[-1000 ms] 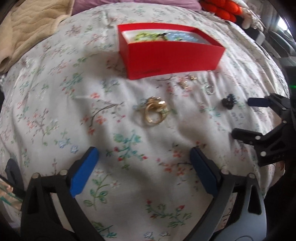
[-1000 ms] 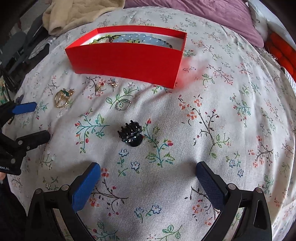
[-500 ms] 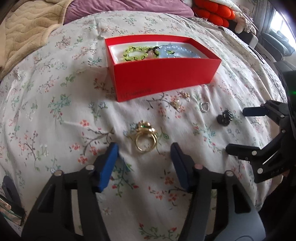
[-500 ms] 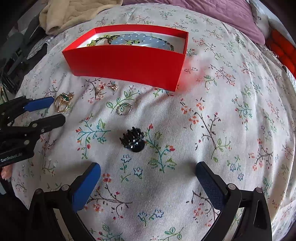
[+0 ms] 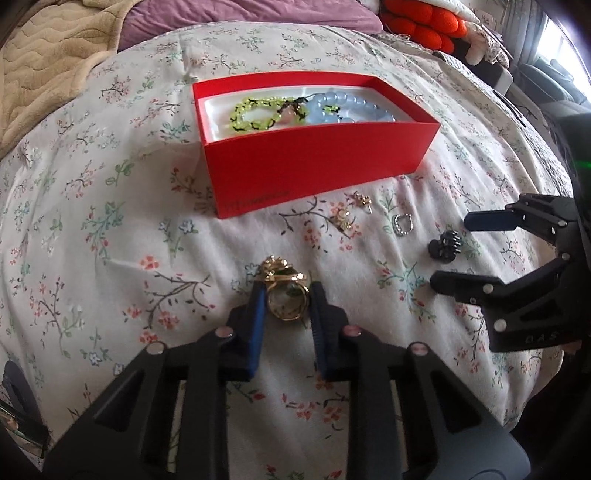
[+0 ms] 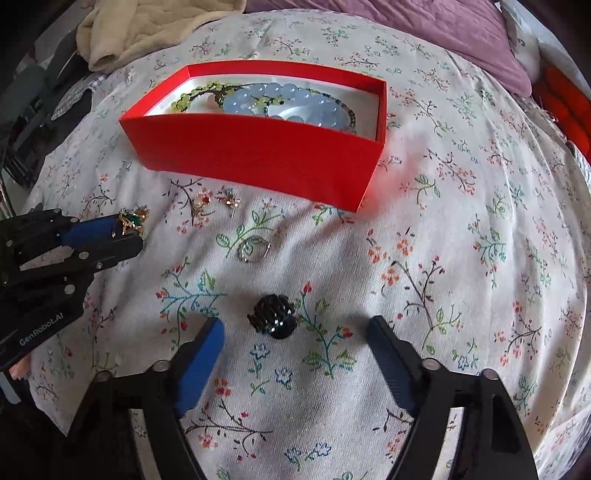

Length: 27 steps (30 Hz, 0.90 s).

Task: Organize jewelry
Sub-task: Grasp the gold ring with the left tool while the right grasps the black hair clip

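Observation:
On the floral bedspread a gold ring [image 5: 288, 302] with a green stone lies between the blue pads of my left gripper [image 5: 288, 291]. Its jaws are closing and the pads sit against the ring's sides. From the right wrist view the left gripper [image 6: 125, 236] shows at the left edge with the ring [image 6: 131, 219] at its tips. A black hair claw [image 6: 273, 319] lies between the tips of my right gripper [image 6: 295, 326]. Those jaws are closing too, with wide gaps on both sides. The red box [image 5: 314, 162] behind holds green and blue bead bracelets.
Two small gold earrings [image 5: 360, 199] and a silver ring [image 5: 402, 223] lie in front of the box. A beige blanket [image 5: 44, 55], a purple pillow [image 5: 240, 18] and an orange cushion [image 5: 421, 22] lie at the far side of the bed.
The left jaws went from wide apart to close around the gold ring as the gripper moved up to it. The right jaws have narrowed a little, and the hair claw now lies between their tips.

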Tool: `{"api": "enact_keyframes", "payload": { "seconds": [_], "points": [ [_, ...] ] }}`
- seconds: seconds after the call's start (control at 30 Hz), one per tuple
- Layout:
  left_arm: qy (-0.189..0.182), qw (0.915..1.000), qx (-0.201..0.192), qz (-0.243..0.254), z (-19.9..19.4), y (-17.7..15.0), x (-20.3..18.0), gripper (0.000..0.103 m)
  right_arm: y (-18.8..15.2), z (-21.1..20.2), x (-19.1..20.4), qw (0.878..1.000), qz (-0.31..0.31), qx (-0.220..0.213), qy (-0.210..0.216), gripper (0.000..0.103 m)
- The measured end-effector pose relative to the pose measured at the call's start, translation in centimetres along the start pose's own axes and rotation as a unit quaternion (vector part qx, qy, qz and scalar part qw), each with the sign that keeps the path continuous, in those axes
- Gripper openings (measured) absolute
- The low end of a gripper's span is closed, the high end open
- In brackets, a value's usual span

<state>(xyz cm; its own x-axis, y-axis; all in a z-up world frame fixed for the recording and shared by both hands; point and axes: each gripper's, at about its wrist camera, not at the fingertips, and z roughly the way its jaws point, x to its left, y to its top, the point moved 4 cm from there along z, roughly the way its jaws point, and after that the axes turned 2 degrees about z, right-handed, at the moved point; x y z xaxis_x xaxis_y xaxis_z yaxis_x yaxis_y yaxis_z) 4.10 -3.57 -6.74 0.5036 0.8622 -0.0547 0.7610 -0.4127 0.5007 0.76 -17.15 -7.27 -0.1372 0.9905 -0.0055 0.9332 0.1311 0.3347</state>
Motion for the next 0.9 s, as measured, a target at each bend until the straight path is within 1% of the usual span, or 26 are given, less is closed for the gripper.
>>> {"api": "enact_keyframes", "payload": {
  "seconds": [0.07, 0.27, 0.3, 0.37, 0.43, 0.47, 0.7, 0.9],
  "points": [
    [0.000, 1.0000, 0.001, -0.002, 0.0, 0.0, 0.0, 0.025, 0.2, -0.1, 0.2, 1.000, 0.003, -0.001, -0.001, 0.069],
    [-0.001, 1.0000, 0.004, -0.006, -0.1, 0.0, 0.0, 0.025, 0.7, -0.1, -0.1, 1.000, 0.005, -0.004, -0.005, 0.055],
    [-0.003, 1.0000, 0.004, -0.007, -0.2, 0.0, 0.1, 0.025, 0.8, 0.0, -0.1, 1.000, 0.004, -0.004, -0.005, 0.051],
    [-0.005, 0.9999, 0.005, -0.009, -0.3, 0.0, 0.2, 0.025, 0.9, -0.1, 0.0, 1.000, 0.003, -0.005, -0.005, 0.042],
    [-0.005, 0.9999, 0.006, -0.010, -0.4, 0.0, 0.3, 0.025, 0.8, 0.0, 0.0, 1.000, 0.003, -0.004, -0.004, 0.027],
    [-0.005, 0.9999, 0.006, -0.011, -0.4, 0.1, 0.3, 0.025, 0.9, 0.0, 0.0, 1.000, 0.003, -0.002, 0.001, 0.023],
    [-0.009, 0.9996, 0.011, -0.026, -0.6, 0.1, 0.7, 0.025, 1.0, -0.1, 0.6, 1.000, -0.004, 0.001, 0.007, 0.023],
    [-0.019, 0.9991, 0.006, -0.038, -1.6, 0.6, 0.9, 0.025, 1.1, -0.6, 0.8, 1.000, -0.001, 0.003, 0.012, 0.023]
  ]
}}
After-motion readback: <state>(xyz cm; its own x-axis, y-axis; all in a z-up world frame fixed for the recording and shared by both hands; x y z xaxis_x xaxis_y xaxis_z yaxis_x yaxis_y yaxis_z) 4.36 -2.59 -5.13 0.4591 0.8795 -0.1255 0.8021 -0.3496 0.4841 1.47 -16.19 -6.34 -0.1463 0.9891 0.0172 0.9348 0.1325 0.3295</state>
